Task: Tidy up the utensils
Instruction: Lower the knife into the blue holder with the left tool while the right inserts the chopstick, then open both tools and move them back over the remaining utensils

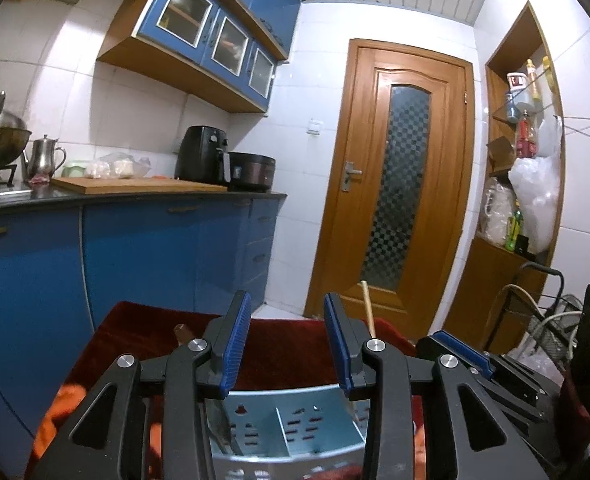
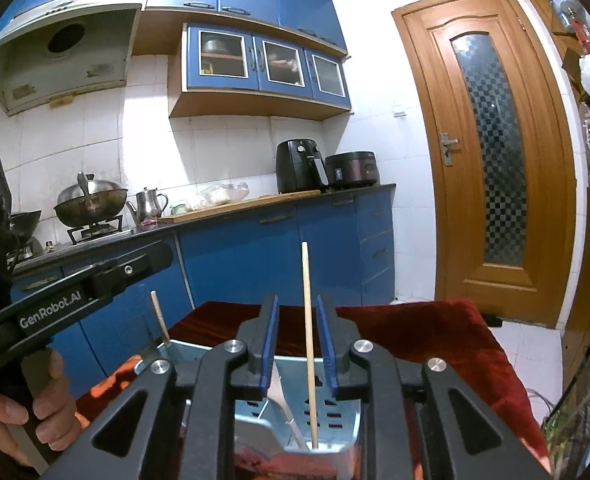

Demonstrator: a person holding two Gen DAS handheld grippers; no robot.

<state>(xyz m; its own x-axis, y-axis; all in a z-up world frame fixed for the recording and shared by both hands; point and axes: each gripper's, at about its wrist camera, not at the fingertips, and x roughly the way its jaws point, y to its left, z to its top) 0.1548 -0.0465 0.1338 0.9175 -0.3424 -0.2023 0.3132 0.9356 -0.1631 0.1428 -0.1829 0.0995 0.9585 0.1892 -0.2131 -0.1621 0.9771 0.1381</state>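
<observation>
Left gripper (image 1: 287,340), seen from the left wrist camera, has its blue-padded jaws spread wide with nothing between them; it hangs above a perforated metal utensil holder (image 1: 295,420) that stands on a red cloth (image 1: 143,332). A partition divides the holder into compartments, and a pale wooden stick (image 1: 367,308) rises behind the right-hand finger (image 1: 337,340). No legible writing appears in this view. From the right wrist camera, the right gripper (image 2: 297,344) has its jaws moderately open; a chopstick (image 2: 309,340) stands upright between them, touching neither pad, with its lower end inside the utensil holder (image 2: 335,412). A second wooden stick (image 2: 160,320) leans at the holder's left edge. The left gripper (image 2: 95,284), held by a hand (image 2: 27,412), bears the white lettering "GenRobot.AI".
</observation>
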